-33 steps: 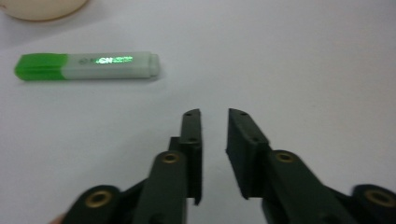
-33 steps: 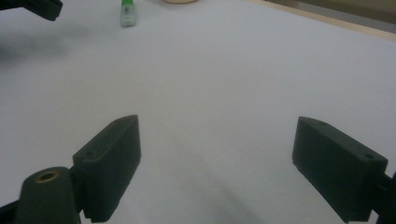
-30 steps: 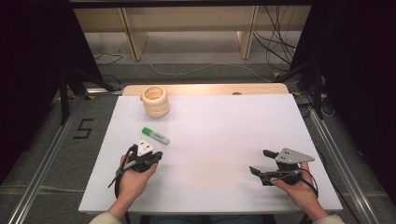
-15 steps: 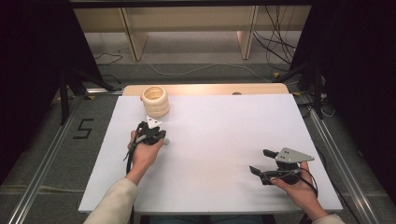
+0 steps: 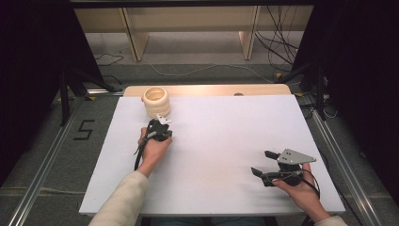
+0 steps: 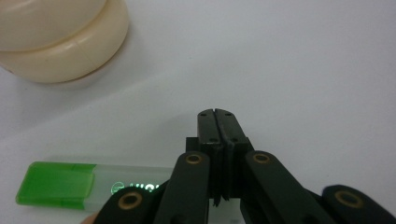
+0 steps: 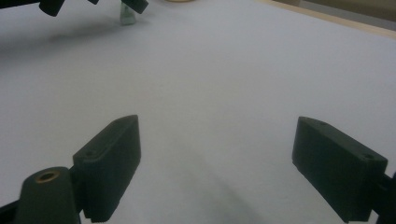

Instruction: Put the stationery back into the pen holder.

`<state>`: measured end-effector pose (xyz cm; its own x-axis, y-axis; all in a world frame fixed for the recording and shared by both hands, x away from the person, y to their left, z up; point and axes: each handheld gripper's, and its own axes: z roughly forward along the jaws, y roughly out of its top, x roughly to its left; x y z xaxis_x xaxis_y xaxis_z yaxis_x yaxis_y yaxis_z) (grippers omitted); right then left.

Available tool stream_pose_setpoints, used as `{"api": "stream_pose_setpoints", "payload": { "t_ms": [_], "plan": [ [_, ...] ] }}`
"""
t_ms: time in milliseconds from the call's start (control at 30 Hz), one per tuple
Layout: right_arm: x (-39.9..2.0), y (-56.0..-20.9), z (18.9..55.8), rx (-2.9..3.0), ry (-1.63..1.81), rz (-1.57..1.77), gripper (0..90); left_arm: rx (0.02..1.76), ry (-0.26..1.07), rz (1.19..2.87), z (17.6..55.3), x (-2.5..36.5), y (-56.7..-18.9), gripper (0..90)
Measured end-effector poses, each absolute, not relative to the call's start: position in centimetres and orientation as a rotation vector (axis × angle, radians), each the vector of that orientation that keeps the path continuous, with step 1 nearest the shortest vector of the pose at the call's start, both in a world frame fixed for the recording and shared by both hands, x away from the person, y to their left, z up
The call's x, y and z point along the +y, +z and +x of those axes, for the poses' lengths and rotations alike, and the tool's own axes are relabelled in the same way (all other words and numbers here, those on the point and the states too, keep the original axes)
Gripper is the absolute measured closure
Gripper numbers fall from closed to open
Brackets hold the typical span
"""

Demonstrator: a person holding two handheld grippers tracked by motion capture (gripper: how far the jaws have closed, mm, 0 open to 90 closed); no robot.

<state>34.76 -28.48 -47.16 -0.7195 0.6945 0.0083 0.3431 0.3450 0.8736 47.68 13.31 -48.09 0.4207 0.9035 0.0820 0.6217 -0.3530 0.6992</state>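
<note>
Counter [image 5: 221, 141] under white covering runs the width of the high view, with a cream ribbed container [image 5: 156, 101] standing at its far left. Just near of that container sits your left gripper [image 5: 160, 126], held in your left hand [image 5: 153, 149]; in the left gripper view its jaws are pressed together with nothing between them, tips pointing at bare white surface. A clear tube with a green cap [image 6: 70, 184] lies flat on the counter just left of those jaws in that view, partly hidden beneath the gripper's linkage, and the cream container's base rises at the upper left beyond it. Well apart, at the near right, your right hand [image 5: 301, 190] holds your right gripper [image 5: 264, 162], its jaws spread wide over the bare counter.
</note>
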Motion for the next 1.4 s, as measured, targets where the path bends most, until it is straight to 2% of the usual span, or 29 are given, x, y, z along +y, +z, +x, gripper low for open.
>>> {"api": "stream_pose_setpoints", "payload": {
  "t_ms": [733, 1100, 1400],
  "plan": [
    [-28.5, -47.2, 34.8, 2.254, 1.326, 0.911, 16.2, 1.329, 0.606, 2.155, 47.8, 13.0, -48.5, 89.7],
    [-28.4, -47.2, 34.7, 2.249, 1.336, 0.911, 16.2, 1.355, 0.576, 2.222, 46.2, 13.9, -48.0, 89.8],
    [-28.5, -47.2, 34.7, 2.249, 1.337, 0.906, 16.2, 1.38, 0.515, 2.295, 44.3, 16.1, -47.5, 89.8]
  ]
}}
